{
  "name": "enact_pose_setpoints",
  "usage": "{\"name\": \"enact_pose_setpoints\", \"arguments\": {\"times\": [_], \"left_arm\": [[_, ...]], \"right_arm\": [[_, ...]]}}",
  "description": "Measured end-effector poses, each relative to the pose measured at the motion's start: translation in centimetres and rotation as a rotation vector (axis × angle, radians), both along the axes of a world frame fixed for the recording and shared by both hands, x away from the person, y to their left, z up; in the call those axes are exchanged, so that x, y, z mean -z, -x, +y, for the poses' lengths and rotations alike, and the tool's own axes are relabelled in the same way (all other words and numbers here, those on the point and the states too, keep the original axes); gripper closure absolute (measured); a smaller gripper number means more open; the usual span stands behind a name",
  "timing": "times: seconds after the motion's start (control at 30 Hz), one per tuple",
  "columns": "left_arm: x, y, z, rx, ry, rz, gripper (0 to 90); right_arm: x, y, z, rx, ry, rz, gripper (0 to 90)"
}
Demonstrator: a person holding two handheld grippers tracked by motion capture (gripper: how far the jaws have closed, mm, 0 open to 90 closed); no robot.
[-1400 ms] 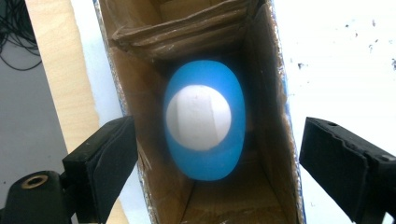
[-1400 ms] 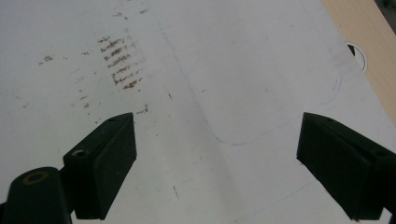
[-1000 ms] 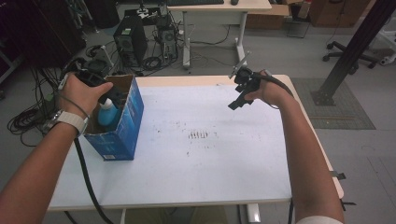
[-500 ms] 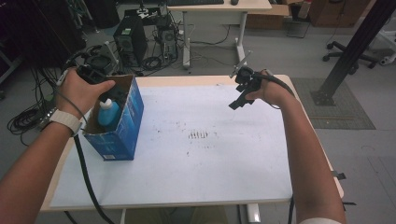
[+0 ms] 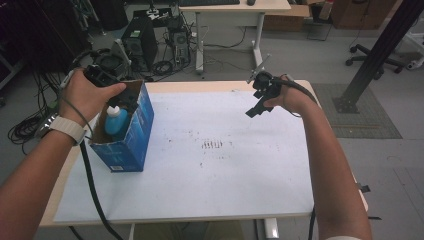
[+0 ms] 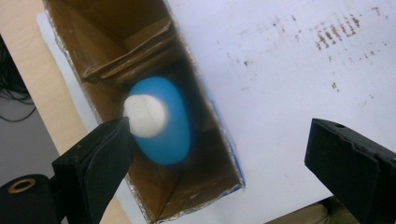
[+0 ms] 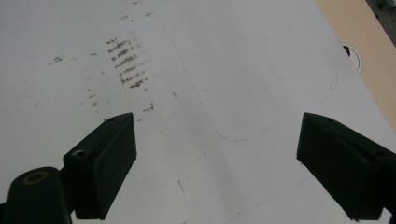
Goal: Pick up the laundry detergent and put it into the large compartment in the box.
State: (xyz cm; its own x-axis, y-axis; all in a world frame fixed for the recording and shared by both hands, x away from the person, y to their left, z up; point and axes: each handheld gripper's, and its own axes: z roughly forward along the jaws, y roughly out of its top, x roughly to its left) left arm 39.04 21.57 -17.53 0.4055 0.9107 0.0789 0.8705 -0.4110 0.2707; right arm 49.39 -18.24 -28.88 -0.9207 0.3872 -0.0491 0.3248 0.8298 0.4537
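Observation:
A blue cardboard box (image 5: 131, 135) stands open-topped at the table's left side. Inside it sits a blue bottle (image 5: 116, 122) with a white cap (image 6: 144, 115). My left gripper (image 5: 117, 100) hovers over the box's mouth with its jaws spread wide and nothing between them; the left gripper view looks straight down on the bottle (image 6: 163, 123) and the box (image 6: 140, 70). My right gripper (image 5: 256, 107) hangs open above the table's far right part, pointed down at the white sheet (image 7: 210, 70), holding nothing.
The table is covered by a white sheet (image 5: 215, 170) with a patch of brown marks (image 5: 212, 145) in the middle. Wooden table edge (image 7: 355, 42) lies to the right. Behind the table stand a computer tower (image 5: 137, 42), cables and a second desk (image 5: 235, 10).
My left gripper has drawn slightly up and back from the box, with the bottle staying inside. The right gripper has hardly moved.

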Motion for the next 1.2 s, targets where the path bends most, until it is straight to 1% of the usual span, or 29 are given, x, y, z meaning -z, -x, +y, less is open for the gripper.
{"name": "enact_pose_setpoints", "arguments": {"times": [0.17, 0.3, 0.4, 0.53, 0.8, 1.07, 1.2], "left_arm": [[-0.3, 0.2, -0.4, 0.015, -0.013, 0.002, 8.3], [-0.8, 0.5, -0.9, 0.028, -0.009, -0.006, 8.3], [-1.2, 0.8, -1.3, 0.044, -0.011, -0.005, 8.3], [-1.5, 1.1, -1.8, 0.063, -0.012, 0.012, 8.6], [-2.3, 2.1, -3.1, 0.132, -0.010, 0.026, 8.8], [-2.5, 2.6, -4.3, 0.190, -0.015, 0.040, 9.0], [-2.6, 2.9, -4.8, 0.215, 0.005, 0.040, 8.9]], "right_arm": [[-0.1, 0.1, -0.1, 0.003, 0.000, 0.000, 12.1], [-0.2, 0.3, -0.1, 0.003, 0.002, 0.001, 12.1], [-0.3, 0.3, -0.1, 0.005, 0.000, 0.000, 12.1], [-0.3, 0.5, 0.0, 0.004, 0.002, 0.000, 12.1], [-0.4, 0.7, 0.1, 0.004, 0.003, -0.002, 12.1], [-0.5, 0.8, 0.3, 0.000, 0.002, -0.004, 12.1], [-0.5, 0.9, 0.4, -0.002, 0.002, -0.003, 12.1]]}}
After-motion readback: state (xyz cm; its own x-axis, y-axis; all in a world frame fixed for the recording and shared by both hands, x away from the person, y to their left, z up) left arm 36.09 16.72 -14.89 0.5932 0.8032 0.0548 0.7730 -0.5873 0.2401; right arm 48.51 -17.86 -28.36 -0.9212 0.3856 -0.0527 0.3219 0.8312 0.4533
